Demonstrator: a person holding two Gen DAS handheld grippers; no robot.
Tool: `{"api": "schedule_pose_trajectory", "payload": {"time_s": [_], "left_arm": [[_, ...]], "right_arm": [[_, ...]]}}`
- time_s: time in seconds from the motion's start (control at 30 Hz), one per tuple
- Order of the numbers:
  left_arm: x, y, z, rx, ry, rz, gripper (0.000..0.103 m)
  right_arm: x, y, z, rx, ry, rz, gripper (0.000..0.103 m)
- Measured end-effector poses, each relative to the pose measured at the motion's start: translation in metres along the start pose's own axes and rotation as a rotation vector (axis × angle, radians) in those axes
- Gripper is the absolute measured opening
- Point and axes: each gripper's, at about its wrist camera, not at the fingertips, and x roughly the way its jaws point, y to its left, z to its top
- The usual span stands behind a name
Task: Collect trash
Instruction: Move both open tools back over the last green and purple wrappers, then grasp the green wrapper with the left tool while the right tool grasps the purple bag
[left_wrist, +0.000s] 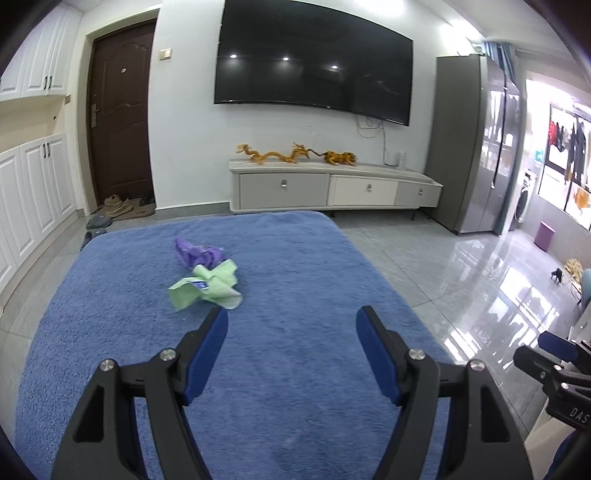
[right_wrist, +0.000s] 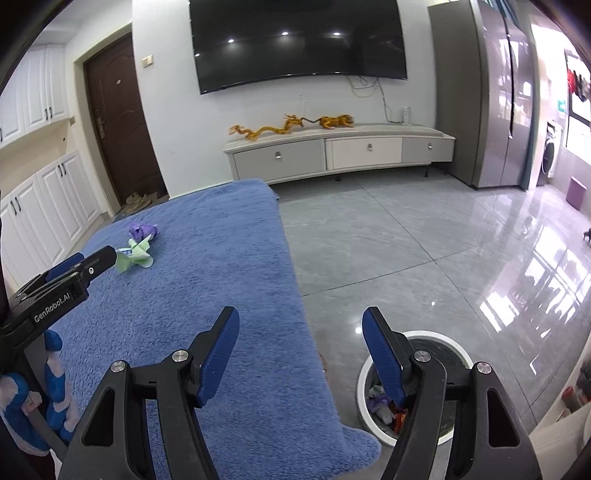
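A crumpled green wrapper (left_wrist: 207, 290) and a purple scrap (left_wrist: 197, 254) lie touching each other on the blue towel-covered table (left_wrist: 295, 266). My left gripper (left_wrist: 291, 314) hovers open just near-right of the green wrapper, with nothing between its fingers. In the right wrist view the green wrapper (right_wrist: 136, 258) and purple scrap (right_wrist: 142, 230) sit far left, beyond the left gripper's fingers (right_wrist: 92, 267). My right gripper (right_wrist: 300, 314) is open and empty, straddling the table's right edge. Its right finger hangs over a white bin (right_wrist: 361, 380) holding mixed trash (right_wrist: 380, 404).
The bin stands on grey glossy floor tiles (right_wrist: 406, 240) beside the table's near right corner. A low TV cabinet (left_wrist: 332, 188), a grey fridge (left_wrist: 476, 147) and white cupboards (left_wrist: 33, 184) line the walls. A blue and white glove (right_wrist: 55, 387) holds the left gripper.
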Motion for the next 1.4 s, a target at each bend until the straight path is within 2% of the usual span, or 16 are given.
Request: {"api": "schedule_pose_trajectory", "payload": {"time_s": [0.4, 0.6, 0.8, 1.07, 1.23, 1.3, 1.4], "left_arm": [[0.021, 0.036, -0.003, -0.042, 0.043, 0.011, 0.071], [0.043, 0.078, 0.004, -0.084, 0.053, 0.009, 0.071], [0.078, 0.11, 0.018, -0.083, 0.083, -0.001, 0.071], [0.146, 0.105, 0.03, -0.025, 0.184, -0.058, 0.072], [0.18, 0.097, 0.027, 0.027, 0.253, -0.009, 0.072], [0.188, 0.101, 0.024, 0.014, 0.279, 0.001, 0.071], [0.188, 0.117, 0.021, -0.057, 0.295, -0.035, 0.064]], "right_arm": [[0.011, 0.017, 0.007, -0.038, 0.029, 0.008, 0.068], [0.028, 0.019, 0.019, -0.08, 0.054, 0.047, 0.068], [0.068, 0.034, 0.046, -0.118, 0.069, 0.138, 0.068], [0.136, 0.071, 0.078, -0.184, 0.092, 0.241, 0.068], [0.17, 0.093, 0.094, -0.214, 0.099, 0.286, 0.068], [0.181, 0.102, 0.099, -0.223, 0.103, 0.305, 0.068], [0.197, 0.121, 0.105, -0.241, 0.114, 0.338, 0.068]]}}
